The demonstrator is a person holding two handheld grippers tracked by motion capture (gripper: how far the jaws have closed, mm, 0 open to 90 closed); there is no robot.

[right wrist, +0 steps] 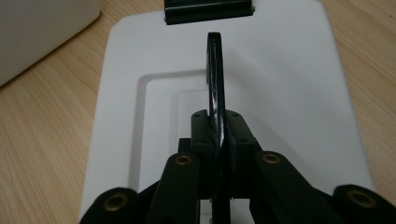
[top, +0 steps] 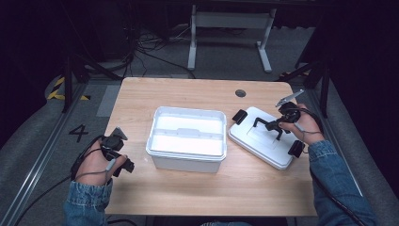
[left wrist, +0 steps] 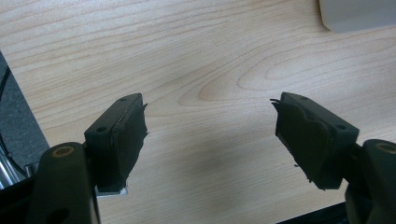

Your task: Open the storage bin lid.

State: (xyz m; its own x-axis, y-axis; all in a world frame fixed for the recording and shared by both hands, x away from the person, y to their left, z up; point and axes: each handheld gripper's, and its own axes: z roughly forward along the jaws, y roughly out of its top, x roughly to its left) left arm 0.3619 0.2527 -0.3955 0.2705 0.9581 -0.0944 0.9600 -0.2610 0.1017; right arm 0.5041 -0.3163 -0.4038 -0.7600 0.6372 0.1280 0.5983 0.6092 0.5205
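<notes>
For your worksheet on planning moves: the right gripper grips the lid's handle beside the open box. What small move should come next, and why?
Probably lift the lid a little off the table. The right gripper is shut on its black handle, while the lid lies flat beside the open box. The left gripper is open and idle.

We see a worktop (top: 197, 188) of pale wood-look board, smooth and matt, its grain showing plainly. The box (top: 187, 136) is white plastic, faintly glossy. The lid (right wrist: 289, 70) looks like smooth, satin white plastic, and its handle (right wrist: 215, 79) is black plastic with a slight sheen. Both grippers, left (left wrist: 210, 135) and right (right wrist: 215, 154), are matt black, with brass-coloured pins. The sleeves (top: 339, 188) are blue denim.
</notes>
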